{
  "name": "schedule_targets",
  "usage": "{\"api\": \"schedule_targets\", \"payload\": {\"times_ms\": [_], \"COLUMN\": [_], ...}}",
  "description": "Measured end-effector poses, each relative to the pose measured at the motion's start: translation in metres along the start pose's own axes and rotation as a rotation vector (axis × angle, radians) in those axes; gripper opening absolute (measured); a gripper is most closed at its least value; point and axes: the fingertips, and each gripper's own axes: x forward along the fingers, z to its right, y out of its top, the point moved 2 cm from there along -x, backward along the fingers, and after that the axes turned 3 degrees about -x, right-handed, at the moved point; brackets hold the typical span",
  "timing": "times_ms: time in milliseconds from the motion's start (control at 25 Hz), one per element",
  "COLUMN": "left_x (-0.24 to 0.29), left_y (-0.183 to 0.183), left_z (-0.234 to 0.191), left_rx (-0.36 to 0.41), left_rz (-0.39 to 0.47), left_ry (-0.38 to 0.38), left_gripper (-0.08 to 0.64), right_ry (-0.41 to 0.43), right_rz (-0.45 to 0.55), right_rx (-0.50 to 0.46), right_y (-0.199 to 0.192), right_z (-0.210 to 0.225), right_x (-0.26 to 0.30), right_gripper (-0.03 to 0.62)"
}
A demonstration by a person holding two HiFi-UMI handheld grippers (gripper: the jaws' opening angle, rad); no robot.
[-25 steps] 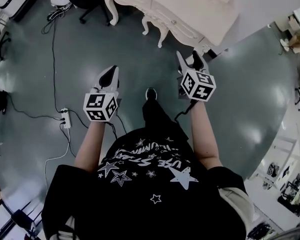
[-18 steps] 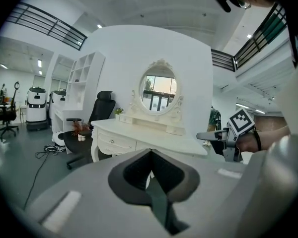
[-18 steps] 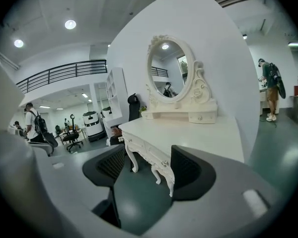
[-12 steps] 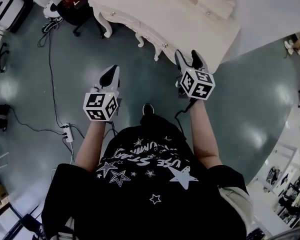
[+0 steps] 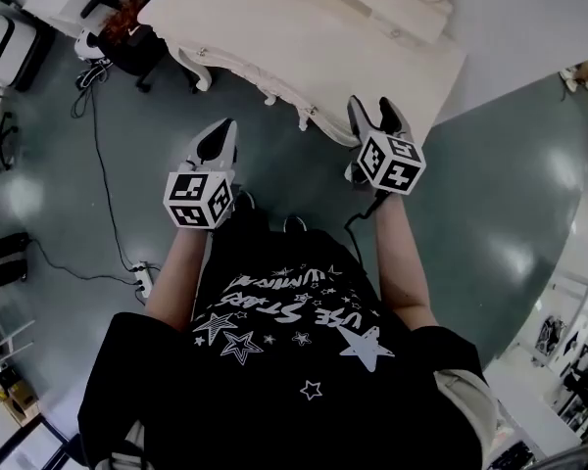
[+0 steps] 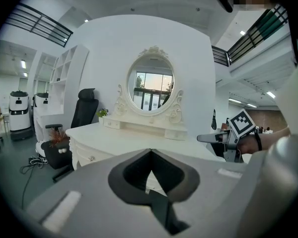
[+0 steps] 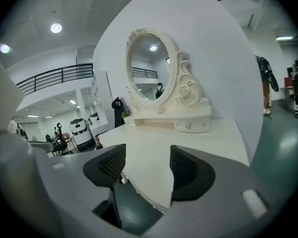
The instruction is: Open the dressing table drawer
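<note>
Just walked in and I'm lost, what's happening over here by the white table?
A person stands at a white dressing table with a claw in each hand. The left claw is shut and empty. The right claw is open and empty, held near the table's front edge. Neither touches the drawers, which look closed.

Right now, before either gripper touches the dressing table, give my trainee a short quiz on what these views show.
1. True or false: the left gripper has its jaws apart.
2. What stands between the jaws of the right gripper? A: a drawer knob. B: nothing. C: a cable.
3. Fill in: the mirror on the dressing table is ___ in shape.

Key: 1 false, the jaws are together. 2 B, they are apart and empty. 3 oval.
</note>
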Motion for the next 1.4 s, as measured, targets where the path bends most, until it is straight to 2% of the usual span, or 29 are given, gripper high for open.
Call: {"api": "schedule_targets", "payload": {"times_ms": [360,880,1200,1400], "left_x": [0.082,0.248,0.318,0.35], "left_y": [0.022,0.07,0.076,0.072], "left_z": [-0.013,-0.027,-0.036,-0.045], "left_rx": [0.026,0.106,0.144,0.139], "left_rz": [-0.019,-0.134,-0.191,-0.231], "left_ry": [-0.143,-0.461,-0.552,-0.593], "left_gripper": [0.001,0.001,0.001,0.001], "right_ry": [-0.128,-0.405,-0.535,-0.622], "right_rz": [0.004,-0.018,-0.046,-0.075], "right_rx": [0.036,0.131,0.153,0.159], "right_y": [0.008,0.038,0.042,0.038], "right_z": [0.028,0.076,0.101,0.119], "right_x": [0.03,0.1,0.147,0.167], "right_gripper": [0.288,0.282,0.253,0.239]}}
